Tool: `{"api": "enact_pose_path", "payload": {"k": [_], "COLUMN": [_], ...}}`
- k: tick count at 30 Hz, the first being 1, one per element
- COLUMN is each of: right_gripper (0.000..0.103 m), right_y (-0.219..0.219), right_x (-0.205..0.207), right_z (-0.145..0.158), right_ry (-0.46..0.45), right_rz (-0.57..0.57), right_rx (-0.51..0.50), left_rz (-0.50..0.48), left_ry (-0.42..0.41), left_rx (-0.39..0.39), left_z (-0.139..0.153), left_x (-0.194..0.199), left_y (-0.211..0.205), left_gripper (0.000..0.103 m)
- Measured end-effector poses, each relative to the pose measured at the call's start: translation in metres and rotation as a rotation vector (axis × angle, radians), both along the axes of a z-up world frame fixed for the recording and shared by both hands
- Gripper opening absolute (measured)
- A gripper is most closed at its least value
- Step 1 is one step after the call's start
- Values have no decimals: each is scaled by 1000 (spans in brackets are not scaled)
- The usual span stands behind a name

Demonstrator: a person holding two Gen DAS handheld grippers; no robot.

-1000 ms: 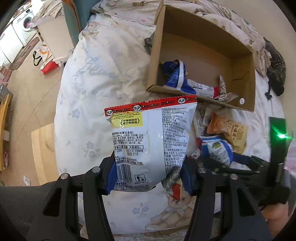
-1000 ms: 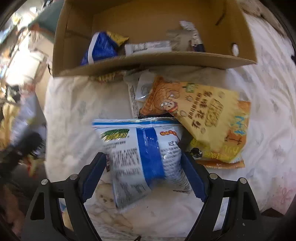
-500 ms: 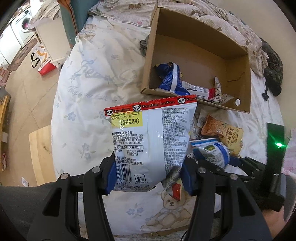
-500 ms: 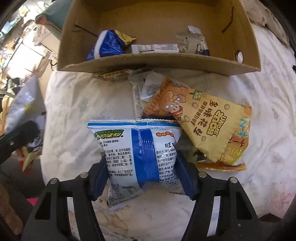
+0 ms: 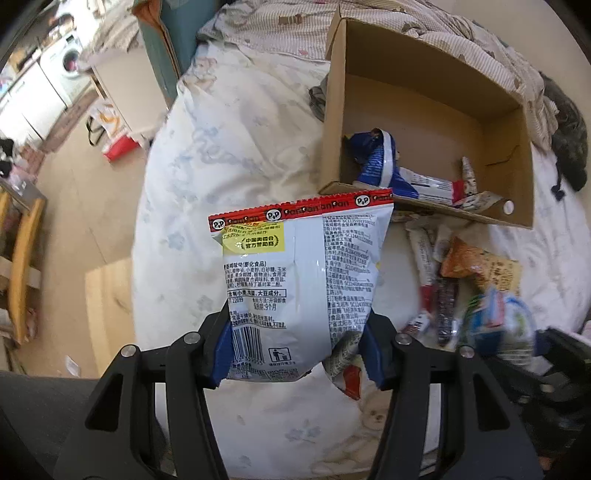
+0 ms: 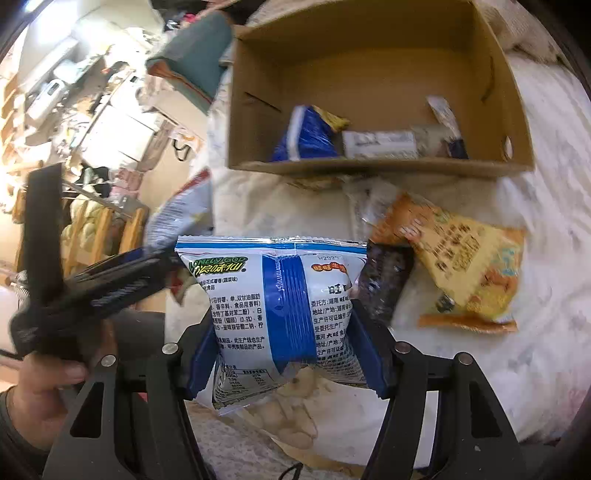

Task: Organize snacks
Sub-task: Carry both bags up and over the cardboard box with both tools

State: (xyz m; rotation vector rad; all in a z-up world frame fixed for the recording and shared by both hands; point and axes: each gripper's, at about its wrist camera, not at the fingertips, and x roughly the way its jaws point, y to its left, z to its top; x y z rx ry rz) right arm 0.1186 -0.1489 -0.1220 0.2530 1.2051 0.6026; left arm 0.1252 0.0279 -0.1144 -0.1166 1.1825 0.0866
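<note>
My left gripper point(image 5: 297, 350) is shut on a white snack bag with a red top strip point(image 5: 301, 273), held up above the bed. A blue and white snack bag point(image 6: 280, 306) hangs lifted off the bedding, with my right gripper point(image 6: 284, 354) shut on it. The open cardboard box point(image 6: 369, 168) lies on the bed ahead, holding a blue packet point(image 6: 306, 134) and a few small white packets point(image 6: 380, 144). The same box point(image 5: 517, 122) shows at the upper right in the left wrist view. An orange-yellow snack bag point(image 6: 458, 258) and a dark packet point(image 6: 384, 280) lie on the bedding in front of the box.
White floral bedding point(image 5: 229, 155) covers the bed; its left edge drops to a tan floor point(image 5: 74, 206). A striped blanket point(image 5: 424, 26) and dark cloth point(image 5: 569, 147) lie behind and right of the box. A person's hand point(image 6: 44, 384) holds the left gripper's handle.
The right gripper closed on the blue and white bag and lifted it off the bedding, tilting so the box interior shows more. The left gripper kept its bag still.
</note>
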Motion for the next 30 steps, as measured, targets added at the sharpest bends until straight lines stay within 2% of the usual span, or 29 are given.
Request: {"api": "enact_pose_path", "payload": {"k": [2,6,9,11,15,20,25,30], "right_gripper": [67,68,68,68,68,68,68,68], "right_y": [1,-10,-19,-31,-52,-63,-85,-96], "right_x": [1,-2,-2,0,12,41,66,91], "right_z": [8,40,57,67,84,89,94,79], "right_ry": [-28,-150,-250,-298,-380,-402,-409,-362], "right_rz": [1,-36,-98,-155,-271,-323,-373,-389], "right_rx": [48,157,160,157,70,19,12,-23], "left_rz": [9,33,27,27,6,-53,-88,-129], "left_ry": [-17,-72,-132,-163,-237,-307,-313,-320], "left_rx": [15,15,75,68,64,69,49,34], "left_z": [2,11,21,29,53,77,84,85], "left_x": [-1,-3,-4,-2,4,30,58,87], "left_y": [2,8,5,4,-1,-15,-29,-44], "left_gripper": [53,53,53,53,53,53,53,53]}}
